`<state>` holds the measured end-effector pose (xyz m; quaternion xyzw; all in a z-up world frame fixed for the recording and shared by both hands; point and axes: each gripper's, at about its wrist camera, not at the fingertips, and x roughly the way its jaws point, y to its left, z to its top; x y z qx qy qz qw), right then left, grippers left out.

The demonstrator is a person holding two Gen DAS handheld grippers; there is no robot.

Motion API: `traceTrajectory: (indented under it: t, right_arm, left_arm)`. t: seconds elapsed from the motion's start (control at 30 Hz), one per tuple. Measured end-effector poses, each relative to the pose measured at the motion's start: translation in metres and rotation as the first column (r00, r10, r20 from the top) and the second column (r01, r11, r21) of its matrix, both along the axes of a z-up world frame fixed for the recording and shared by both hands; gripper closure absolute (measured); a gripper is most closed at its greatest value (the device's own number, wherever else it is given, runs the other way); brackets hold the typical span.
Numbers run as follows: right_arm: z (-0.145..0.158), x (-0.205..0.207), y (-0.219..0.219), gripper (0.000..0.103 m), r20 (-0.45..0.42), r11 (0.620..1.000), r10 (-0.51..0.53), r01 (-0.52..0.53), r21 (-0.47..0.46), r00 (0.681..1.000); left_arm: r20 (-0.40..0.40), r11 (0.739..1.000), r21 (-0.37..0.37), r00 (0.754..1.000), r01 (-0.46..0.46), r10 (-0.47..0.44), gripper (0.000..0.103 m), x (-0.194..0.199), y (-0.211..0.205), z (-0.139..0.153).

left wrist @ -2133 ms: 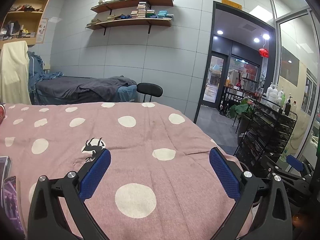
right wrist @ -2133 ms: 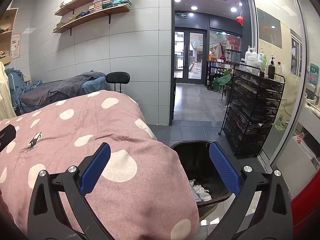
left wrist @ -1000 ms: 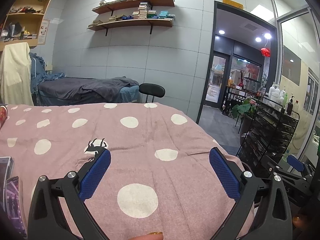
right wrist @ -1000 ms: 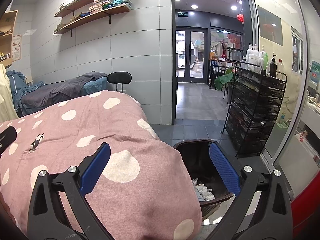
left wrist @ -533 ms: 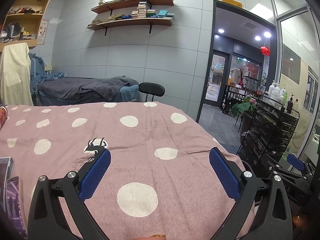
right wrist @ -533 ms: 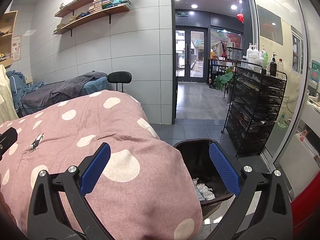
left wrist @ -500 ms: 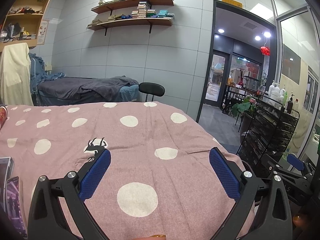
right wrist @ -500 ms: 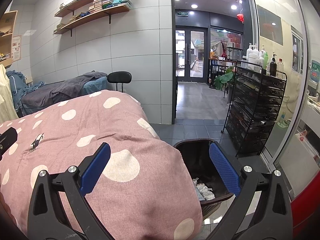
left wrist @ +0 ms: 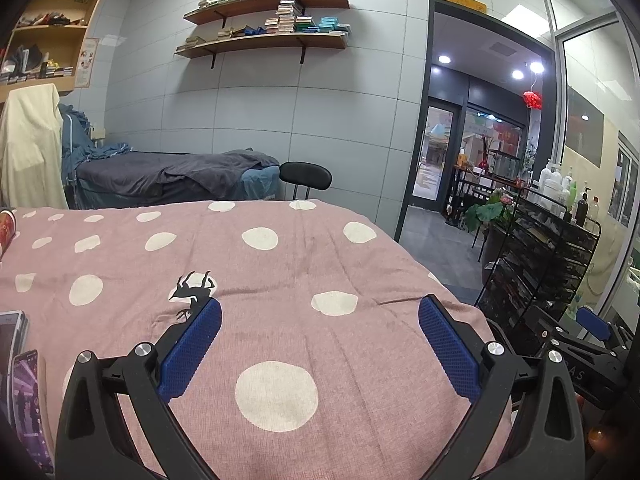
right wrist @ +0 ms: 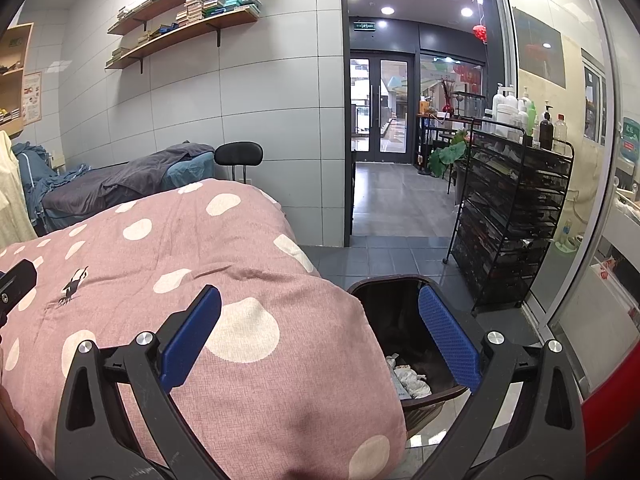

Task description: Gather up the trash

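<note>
A dark trash bin [right wrist: 404,292] stands on the floor by the bed's corner, with crumpled white paper [right wrist: 408,376] at its bottom. My right gripper [right wrist: 319,320] is open and empty, hovering over the bed corner and the bin's rim. My left gripper [left wrist: 319,328] is open and empty above the pink polka-dot bedspread [left wrist: 256,280]. A red cup [left wrist: 6,228] shows at the bedspread's far left edge. No loose trash shows on the bedspread between the fingers.
Two phones [left wrist: 18,376] lie at the left edge of the bed. A black wire rack [right wrist: 512,216] with bottles stands right of the bin. A black stool [right wrist: 238,154] and a second bed [left wrist: 168,178] stand by the tiled wall. A doorway [right wrist: 380,140] opens behind.
Almost nothing has moved. Both grippers stay open and hover in place with slight camera drift.
</note>
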<state>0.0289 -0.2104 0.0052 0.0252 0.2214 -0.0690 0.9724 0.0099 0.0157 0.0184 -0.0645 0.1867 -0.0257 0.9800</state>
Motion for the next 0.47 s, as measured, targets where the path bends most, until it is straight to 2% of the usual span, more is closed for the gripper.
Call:
traceTrajectory:
  t: [0.47]
  right_arm:
    - [-0.0014, 0.0009, 0.0013, 0.006, -0.003, 1.000, -0.002, 0.002, 0.003, 1.000]
  left_arm:
    - [-0.016, 1.000, 0.001, 1.000, -0.001, 0.001, 0.006, 0.0022, 0.0012, -0.0030]
